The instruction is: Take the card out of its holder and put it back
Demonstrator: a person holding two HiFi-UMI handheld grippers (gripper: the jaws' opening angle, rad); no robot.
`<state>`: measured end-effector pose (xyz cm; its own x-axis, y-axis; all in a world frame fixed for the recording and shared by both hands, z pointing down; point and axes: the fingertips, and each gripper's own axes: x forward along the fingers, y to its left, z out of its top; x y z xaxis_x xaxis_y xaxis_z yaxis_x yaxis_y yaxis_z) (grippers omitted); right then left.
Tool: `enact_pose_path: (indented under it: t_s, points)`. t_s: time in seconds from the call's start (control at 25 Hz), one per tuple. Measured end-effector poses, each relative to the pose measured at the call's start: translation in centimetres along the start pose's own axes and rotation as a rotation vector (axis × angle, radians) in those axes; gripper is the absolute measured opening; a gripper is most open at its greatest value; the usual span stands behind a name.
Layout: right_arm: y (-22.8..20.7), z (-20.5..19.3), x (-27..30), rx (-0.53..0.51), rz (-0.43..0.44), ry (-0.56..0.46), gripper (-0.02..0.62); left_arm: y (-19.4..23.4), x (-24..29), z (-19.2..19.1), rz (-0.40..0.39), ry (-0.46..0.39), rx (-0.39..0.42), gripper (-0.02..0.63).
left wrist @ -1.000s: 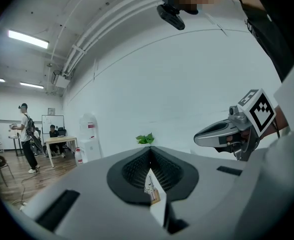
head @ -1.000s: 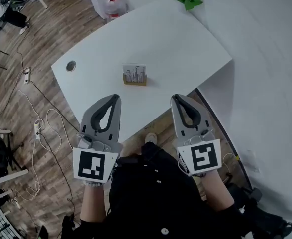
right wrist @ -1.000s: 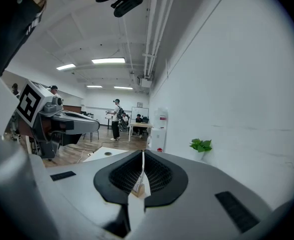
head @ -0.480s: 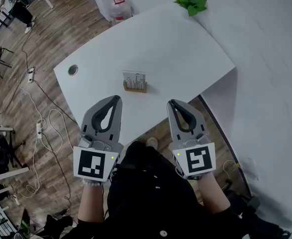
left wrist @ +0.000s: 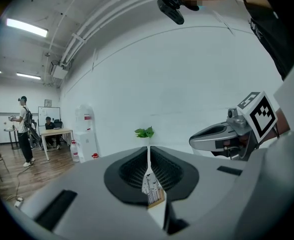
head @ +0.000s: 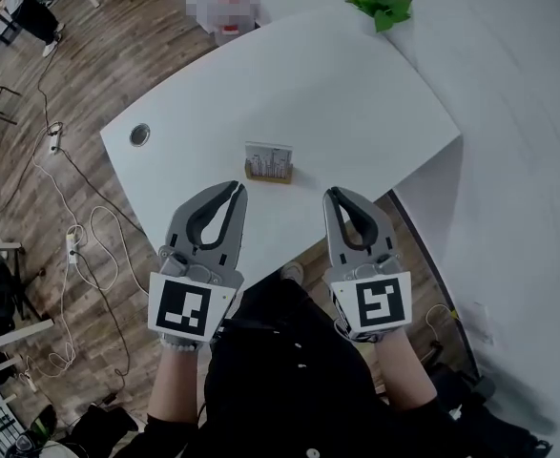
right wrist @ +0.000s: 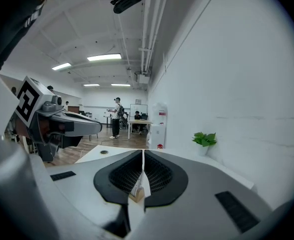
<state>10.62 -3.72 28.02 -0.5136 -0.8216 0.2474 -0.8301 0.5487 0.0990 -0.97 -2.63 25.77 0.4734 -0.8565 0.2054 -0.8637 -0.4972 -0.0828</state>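
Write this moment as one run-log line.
stage: before pickup | left gripper: shut, empty | right gripper: shut, empty | card: upright in holder on table, untouched

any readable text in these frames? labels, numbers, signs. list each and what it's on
No text can be read.
Card in its holder: a dark skyline-like print, no legible words.
Cubes on left gripper and right gripper: square markers, no letters.
Water dispenser: red label, too small to read.
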Motion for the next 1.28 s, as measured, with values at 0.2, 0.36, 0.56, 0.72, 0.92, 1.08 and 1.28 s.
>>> enact_pose_path:
  t_s: [0.2,0.36,0.56,0.72,0.92,1.08,1.28]
  points:
    - [0.4,-1.0,2.2,0.009,-0.007,0.028,0.046,1.7,1.2,-1.7,-0.012,0.021,-0.014,0.015]
    - [0.8,-1.8,3.8,0.014,-0.008,0.053,0.046,2.9,1.9,-3.1,-0.022,0.045,-0.031,0.015]
    - [0.9,-2.8,5.7,0.008,-0.002,0.088,0.048,3.9,3.2,-4.7,-0.047,0.072,-0.047,0.017]
    - [1.4,-3.9,7.0,0.011,0.012,0.103,0.048,4.2,4.3,-6.1,-0.081,0.078,-0.024,0.017]
    - [1.3,-5.4,8.4,0.029,0.015,0.134,0.048,4.2,5.9,-7.7,-0.099,0.102,-0.026,0.074]
    - [1.4,-6.4,9.2,0.043,0.015,0.15,0.051,3.8,6.9,-9.2,-0.134,0.115,-0.019,0.101]
    - [1.6,-7.7,10.1,0.055,0.033,0.177,0.112,3.7,8.1,-11.0,-0.174,0.122,0.027,0.118]
